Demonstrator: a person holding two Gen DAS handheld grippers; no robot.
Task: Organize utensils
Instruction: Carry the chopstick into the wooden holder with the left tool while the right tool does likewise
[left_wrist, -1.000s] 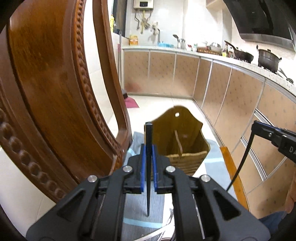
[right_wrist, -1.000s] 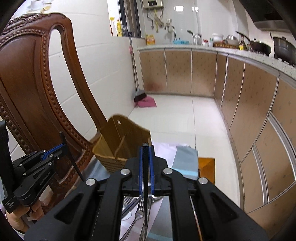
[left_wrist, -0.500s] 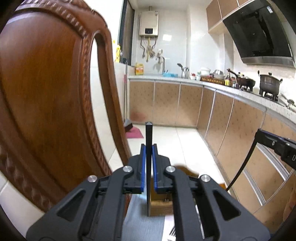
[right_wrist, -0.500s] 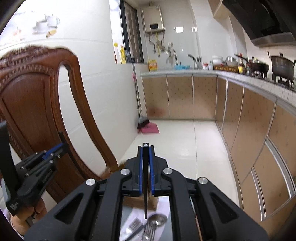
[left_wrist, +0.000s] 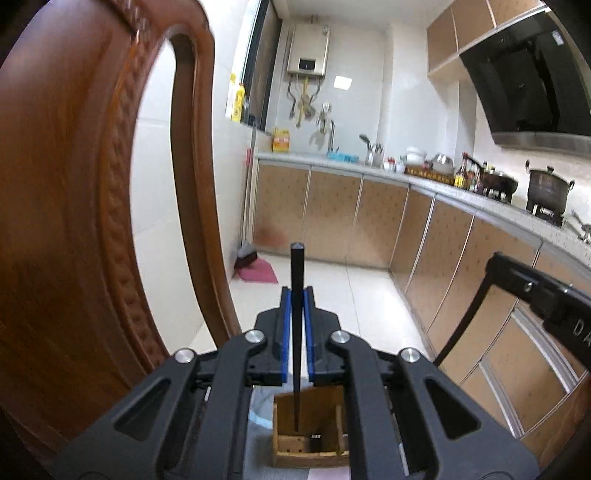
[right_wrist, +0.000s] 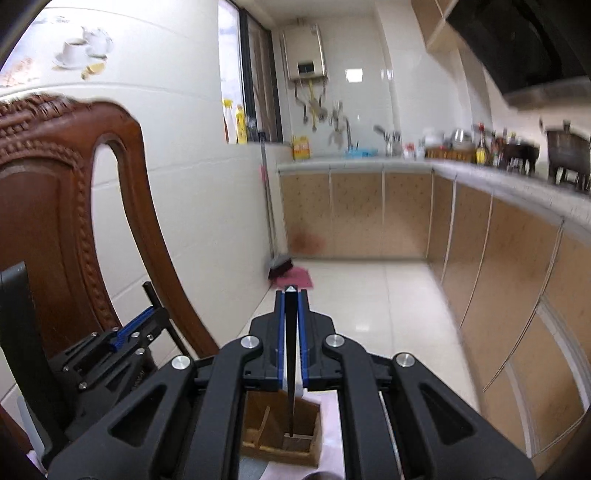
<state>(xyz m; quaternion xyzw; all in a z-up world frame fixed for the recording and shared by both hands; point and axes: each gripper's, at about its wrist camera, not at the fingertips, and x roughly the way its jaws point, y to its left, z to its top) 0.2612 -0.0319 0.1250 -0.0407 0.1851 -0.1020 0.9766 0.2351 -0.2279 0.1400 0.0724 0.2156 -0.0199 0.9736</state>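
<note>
Presently, by item:

Left gripper: the black two-finger left gripper (left_wrist: 296, 325) with blue pads has its jaws drawn in tight on a thin black tapered chopstick (left_wrist: 296, 321), clamped partway down its length.

Left chopstick: it stands upright, blunt end above the fingers and pointed tip down inside the open top of the brown wooden utensil holder (left_wrist: 308, 432); whether the tip touches the bottom cannot be told.

Right gripper: the matching black right gripper (right_wrist: 290, 328) is likewise closed hard on a second black chopstick (right_wrist: 290, 332), held upright between its blue pads.

Right chopstick: its tip reaches down into the right-hand compartment of the wooden holder (right_wrist: 280, 432), beside a slanted inner divider.

Utensil holder: a boxy wooden caddy with slotted floor, sitting below both grippers on a grey and pale cloth (left_wrist: 258, 435).

Relation of grippers: in the right wrist view the left gripper (right_wrist: 125, 339) shows at the lower left, near the right one; in the left wrist view the right gripper (left_wrist: 539, 291) shows at the right edge.

Surroundings: a carved reddish-brown wooden chair back (left_wrist: 74, 184) rises close on the left; beyond lie a white tiled floor (left_wrist: 332, 291) and tan kitchen cabinets (left_wrist: 332, 214).
</note>
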